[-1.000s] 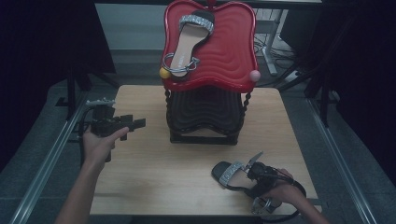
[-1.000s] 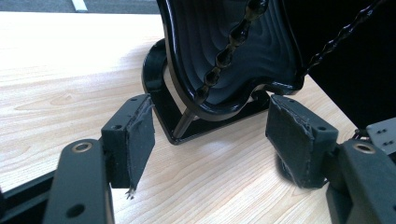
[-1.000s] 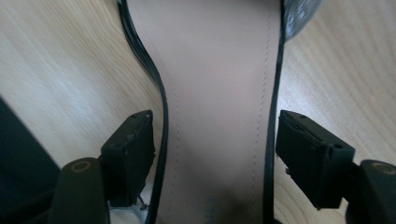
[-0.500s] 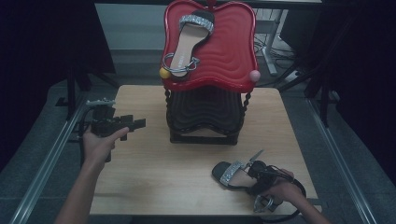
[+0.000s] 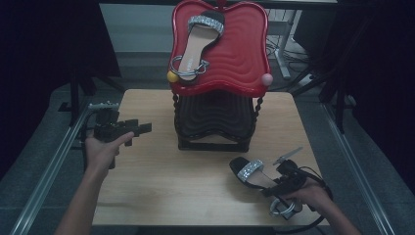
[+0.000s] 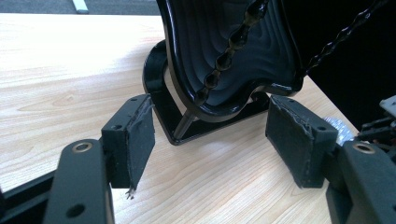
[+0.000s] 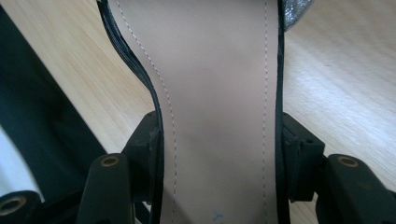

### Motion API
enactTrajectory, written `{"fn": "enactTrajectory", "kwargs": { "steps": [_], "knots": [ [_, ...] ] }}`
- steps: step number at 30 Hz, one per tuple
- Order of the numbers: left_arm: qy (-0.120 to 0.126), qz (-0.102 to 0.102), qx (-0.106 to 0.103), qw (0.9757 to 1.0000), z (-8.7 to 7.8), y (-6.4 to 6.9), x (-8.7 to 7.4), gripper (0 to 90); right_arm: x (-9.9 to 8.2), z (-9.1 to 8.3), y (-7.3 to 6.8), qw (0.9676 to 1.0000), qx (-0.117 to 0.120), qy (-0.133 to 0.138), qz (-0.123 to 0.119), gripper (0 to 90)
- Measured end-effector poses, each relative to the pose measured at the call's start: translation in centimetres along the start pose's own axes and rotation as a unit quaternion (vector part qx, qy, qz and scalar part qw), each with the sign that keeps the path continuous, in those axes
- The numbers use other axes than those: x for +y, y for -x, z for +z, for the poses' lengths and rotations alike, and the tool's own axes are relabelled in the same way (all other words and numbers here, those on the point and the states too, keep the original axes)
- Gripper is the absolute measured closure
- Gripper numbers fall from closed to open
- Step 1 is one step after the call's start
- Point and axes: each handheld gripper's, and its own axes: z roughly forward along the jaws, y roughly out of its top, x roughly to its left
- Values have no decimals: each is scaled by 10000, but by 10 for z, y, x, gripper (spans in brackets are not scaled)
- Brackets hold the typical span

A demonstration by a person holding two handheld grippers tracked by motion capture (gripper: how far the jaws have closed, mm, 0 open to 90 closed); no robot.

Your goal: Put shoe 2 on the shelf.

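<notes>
A black sandal with a glittery silver strap (image 5: 250, 170) lies near the front right of the wooden table (image 5: 156, 186). My right gripper (image 5: 276, 188) is shut on its sole from behind. In the right gripper view the beige insole (image 7: 219, 84) runs between the two jaws, which press on both edges (image 7: 219, 158). A matching sandal (image 5: 198, 41) rests on the tilted red top shelf (image 5: 240, 54) of a two-tier rack. At the table's left my left gripper (image 5: 142, 128) is open and holds nothing. It (image 6: 210, 144) faces the rack's black lower shelf (image 6: 233, 56).
The black lower shelf (image 5: 215, 117) stands mid-table at the back. A yellow ball (image 5: 172, 76) and a pink ball (image 5: 266, 79) cap the red shelf's corners. Metal rails (image 5: 54, 161) run along both table sides. Bare wood lies between the two grippers.
My right gripper and the sandal it holds have shifted slightly away from the front edge, toward the rack. The left gripper has stayed put.
</notes>
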Motion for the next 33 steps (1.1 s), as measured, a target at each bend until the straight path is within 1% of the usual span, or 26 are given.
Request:
{"fn": "enactTrajectory", "kwargs": {
  "steps": [2, 4, 5, 6, 7, 9, 11, 12, 13, 14, 15, 16, 17, 18, 21, 23, 25, 26, 27, 28, 29, 31, 32, 33],
  "knots": [
    [18, -4, 1, 10000, -1, 0, 0, 328, -3, -11, 6, 9996, 98, 190, 172, 429],
    [18, -4, 7, 10000, -2, -1, 1, 328, -6, -23, 14, 9985, 192, 392, 335, 429],
    [23, -6, 1, 10000, -2, -1, 1, 328, -7, -30, 17, 9975, 247, 490, 446, 429],
    [17, -4, 6, 10000, -2, -1, 1, 328, -11, -45, 26, 9950, 358, 734, 583, 429],
    [18, -2, 8, 10000, -2, -1, 1, 328, -11, -45, 26, 9950, 358, 734, 583, 429],
    [5, 5, 8, 10000, -3, 0, 0, 328, -14, -56, 32, 9927, 396, 912, 689, 429],
    [-14, 12, 4, 10000, -3, 0, 0, 328, -17, -68, 39, 9894, 451, 1126, 800, 429],
    [-22, 15, 4, 10000, -3, 1, 0, 328, -18, -77, 44, 9864, 508, 1296, 875, 429],
    [-25, 17, 9, 10000, -3, 1, 0, 328, -19, -80, 46, 9852, 529, 1358, 898, 430],
    [-25, 25, 14, 10000, -3, 1, 0, 328, -20, -94, 53, 9797, 604, 1598, 1054, 429],
    [-26, 32, 16, 10000, -4, 1, 1, 328, -20, -94, 53, 9797, 604, 1598, 1054, 429],
    [-27, 37, 24, 10000, -4, 1, 1, 328, -20, -99, 55, 9781, 605, 1668, 1087, 429],
    [-24, 38, 28, 10000, -4, 1, 2, 328, -18, -108, 56, 9758, 588, 1780, 1127, 429],
    [-19, 32, 29, 10000, -5, 1, 2, 328, -17, -113, 57, 9745, 591, 1841, 1140, 430],
    [-9, 37, 32, 10000, -6, 1, 3, 328, -11, -135, 60, 9680, 690, 2101, 1183, 430],
    [-12, 37, 33, 10000, -7, 1, 3, 328, -5, -149, 61, 9650, 725, 2239, 1157, 429],
    [-36, 44, 34, 10000, -7, 1, 2, 328, 2, -163, 63, 9613, 836, 2375, 1120, 430],
    [-51, 42, 34, 10000, -6, 1, 2, 328, 11, -175, 65, 9592, 867, 2466, 1075, 429],
    [-56, 38, 33, 10000, -6, 1, 1, 328, 11, -175, 65, 9592, 867, 2466, 1075, 429],
    [-57, 36, 33, 10000, -6, 1, 1, 328, 21, -186, 66, 9584, 838, 2522, 1040, 429],
    [-60, 38, 33, 10000, -6, 1, 0, 328, 21, -186, 66, 9584, 838, 2522, 1040, 429],
    [-64, 35, 34, 10000, -6, 0, 0, 327, 30, -195, 66, 9574, 810, 2580, 1014, 430],
    [-67, 31, 34, 10000, -6, 0, 0, 328, 35, -200, 65, 9578, 763, 2589, 984, 429],
    [-72, 28, 31, 10000, -5, 0, 0, 328, 41, -205, 64, 9573, 746, 2618, 974, 429]
  ]
}}
